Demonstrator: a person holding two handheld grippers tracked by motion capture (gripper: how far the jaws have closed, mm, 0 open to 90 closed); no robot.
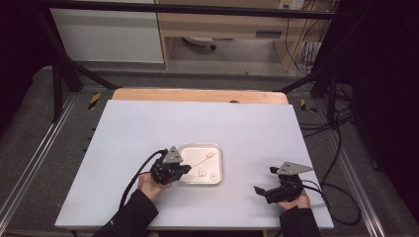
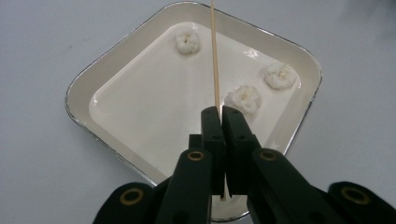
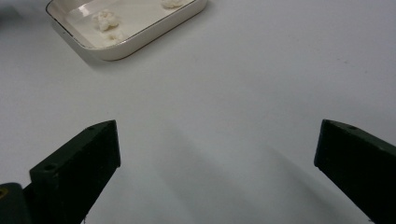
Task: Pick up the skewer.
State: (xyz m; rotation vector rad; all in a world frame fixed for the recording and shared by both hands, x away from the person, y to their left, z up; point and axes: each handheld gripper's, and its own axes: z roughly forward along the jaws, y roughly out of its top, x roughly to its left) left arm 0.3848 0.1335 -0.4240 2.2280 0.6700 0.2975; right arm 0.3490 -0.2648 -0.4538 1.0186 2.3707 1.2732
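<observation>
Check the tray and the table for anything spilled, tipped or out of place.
Nothing stands out. The tray sits flat, three white pieces lie inside it, and the left claw holds a thin wooden skewer over it.

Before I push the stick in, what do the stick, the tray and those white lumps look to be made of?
Stick: thin, pale tan, matte, likely wood or bamboo, clamped in the left gripper. Tray: glossy cream with a thin dark rim and bright glints, probably enamelled metal or glazed ceramic. White lumps: crumpled, matte, puffy, possibly popcorn or a soft foam; the pictures leave that open.
</observation>
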